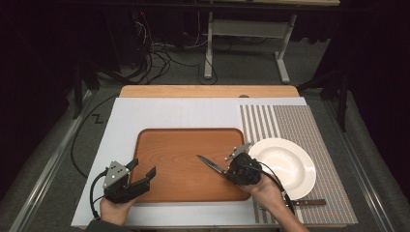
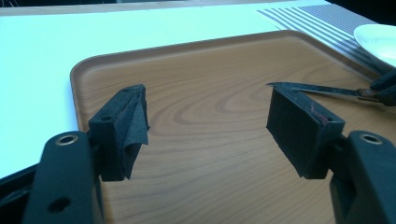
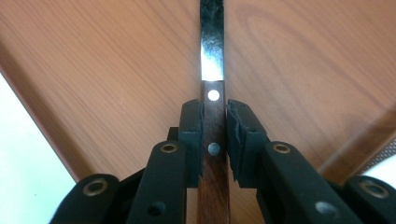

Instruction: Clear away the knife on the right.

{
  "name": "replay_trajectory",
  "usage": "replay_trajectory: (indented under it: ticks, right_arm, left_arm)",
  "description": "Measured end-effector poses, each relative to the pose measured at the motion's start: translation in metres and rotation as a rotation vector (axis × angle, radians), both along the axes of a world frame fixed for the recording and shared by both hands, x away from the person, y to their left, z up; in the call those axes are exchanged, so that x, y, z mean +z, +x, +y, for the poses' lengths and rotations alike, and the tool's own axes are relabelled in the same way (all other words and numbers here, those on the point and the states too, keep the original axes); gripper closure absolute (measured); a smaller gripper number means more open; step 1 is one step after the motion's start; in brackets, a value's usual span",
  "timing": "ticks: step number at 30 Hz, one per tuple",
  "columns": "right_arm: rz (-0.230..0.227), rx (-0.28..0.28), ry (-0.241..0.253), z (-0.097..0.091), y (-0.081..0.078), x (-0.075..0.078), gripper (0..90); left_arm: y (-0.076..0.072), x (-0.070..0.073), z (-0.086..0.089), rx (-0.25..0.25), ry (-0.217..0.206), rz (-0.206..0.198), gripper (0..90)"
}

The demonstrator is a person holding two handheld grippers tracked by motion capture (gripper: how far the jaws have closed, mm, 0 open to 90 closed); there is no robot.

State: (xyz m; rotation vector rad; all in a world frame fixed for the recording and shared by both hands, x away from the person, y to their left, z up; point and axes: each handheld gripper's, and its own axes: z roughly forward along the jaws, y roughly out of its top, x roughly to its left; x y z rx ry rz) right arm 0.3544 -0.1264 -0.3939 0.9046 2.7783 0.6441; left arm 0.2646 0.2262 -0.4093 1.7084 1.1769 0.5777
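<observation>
My right gripper (image 1: 227, 170) is shut on the dark wooden handle of a knife (image 1: 210, 164), over the right part of the brown wooden tray (image 1: 188, 129). The blade points left and away from me. In the right gripper view the pads of that gripper (image 3: 215, 121) press both sides of the riveted handle, and the knife (image 3: 212, 56) runs straight ahead over the tray (image 3: 116, 70). My left gripper (image 1: 143, 168) stands open at the tray's near left corner, nothing between its fingers. The left gripper view has its jaws (image 2: 208, 116) wide apart over the tray (image 2: 210, 60), the knife (image 2: 322, 90) at the right.
A white deep plate (image 1: 283, 164) rests on a striped placemat (image 1: 300, 125) right of the tray. Another wooden-handled utensil (image 1: 309, 202) lies on the mat near the front edge. A white board (image 1: 159, 111) covers the table under tray and mat.
</observation>
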Motion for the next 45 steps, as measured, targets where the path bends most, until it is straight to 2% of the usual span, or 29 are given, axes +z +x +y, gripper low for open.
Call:
replay_trajectory:
  ticks: [5, 11, 20, 37, 45]
  right_arm:
    - [0.001, 0.006, -0.027, 0.003, -0.001, -0.006, 77.7]
    - [-0.026, 0.012, -0.038, 0.003, -0.002, -0.007, 77.1]
    - [-0.056, -0.016, -0.053, -0.001, 0.000, -0.007, 75.1]
    - [-0.083, -0.089, -0.072, -0.008, 0.005, -0.007, 71.7]
    - [-0.071, -0.127, -0.058, -0.014, 0.010, -0.008, 70.0]
  left_arm:
    - [0.000, 0.000, 0.000, -0.001, -0.001, 0.002, 30.0]
    - [0.001, 0.000, 0.000, -0.005, 0.000, 0.003, 29.9]
    - [0.000, 0.000, 0.000, -0.004, 0.001, 0.002, 29.9]
    - [0.000, 0.000, -0.001, -0.005, 0.003, 0.003, 29.9]
    - [0.001, -0.001, -0.001, -0.003, 0.001, 0.006, 29.9]
